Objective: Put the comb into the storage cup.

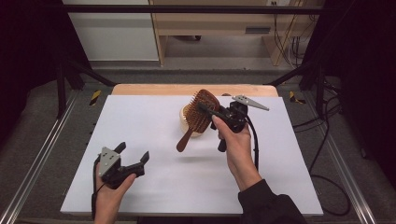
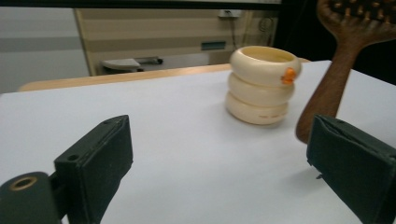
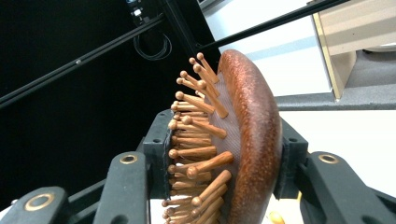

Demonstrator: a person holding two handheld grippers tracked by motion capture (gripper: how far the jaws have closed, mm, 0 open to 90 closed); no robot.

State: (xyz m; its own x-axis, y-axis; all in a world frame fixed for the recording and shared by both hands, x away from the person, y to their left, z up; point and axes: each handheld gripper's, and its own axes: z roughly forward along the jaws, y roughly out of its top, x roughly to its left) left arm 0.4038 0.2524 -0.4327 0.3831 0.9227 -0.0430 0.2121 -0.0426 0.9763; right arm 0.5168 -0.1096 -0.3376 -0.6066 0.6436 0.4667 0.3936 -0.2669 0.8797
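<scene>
A brown wooden hairbrush (image 1: 201, 112) hangs above the white table top (image 1: 140, 116), its handle slanting down to the left. My right gripper (image 1: 208, 110) is shut on the brush's head. In the right gripper view the jaws clamp the bristle side and the rounded back of the brush (image 3: 250, 140). My left gripper (image 1: 134, 152) is at the front left, low over the table, open with nothing between its jaws. In the left gripper view the brush handle (image 2: 327, 88) hangs just beyond the right jaw, apart from it.
A cream ribbed holder (image 2: 261, 84) with a small orange mark stands upright at the back middle of the table, partly behind the brush (image 1: 185, 117). Dark frame posts flank the table, and cables lie on the floor at the right.
</scene>
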